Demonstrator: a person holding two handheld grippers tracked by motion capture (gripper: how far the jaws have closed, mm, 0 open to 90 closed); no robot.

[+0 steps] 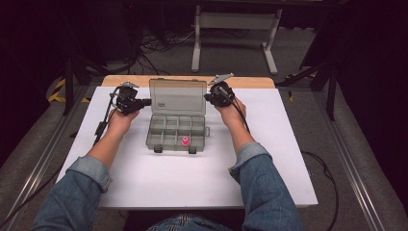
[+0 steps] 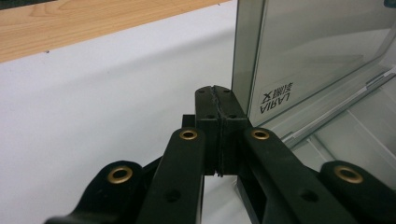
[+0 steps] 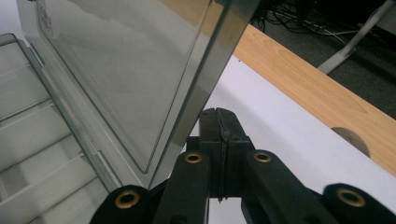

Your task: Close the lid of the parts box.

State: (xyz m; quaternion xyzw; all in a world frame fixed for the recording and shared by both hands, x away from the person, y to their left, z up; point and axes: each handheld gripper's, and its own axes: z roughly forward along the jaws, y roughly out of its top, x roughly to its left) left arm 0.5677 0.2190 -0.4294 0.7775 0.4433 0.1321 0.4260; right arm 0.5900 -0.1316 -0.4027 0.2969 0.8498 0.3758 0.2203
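A: Box (image 1: 177,130) at table (image 1: 144,178) centre, lid (image 1: 177,96) upright at 12 o'clock. Both tongs (image 1: 144,102) (image 1: 208,96) closed, empty, flanking lid.

B: Light, stiff, slick plastic; likely brittle. Push lid edges, not panel.

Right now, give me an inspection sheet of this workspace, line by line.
Surface: white table top, wooden strip at far edge.
Job's things: clear compartment box, lid upright and open; pink piece in a front compartment.
Clutter: nothing seen.
Grippers: left tongs shut beside the lid's left edge; right tongs shut beside its right edge.
Cables: one trails from each gripper; more on the floor behind.
Surroundings: grey floor, white frame beyond the table.
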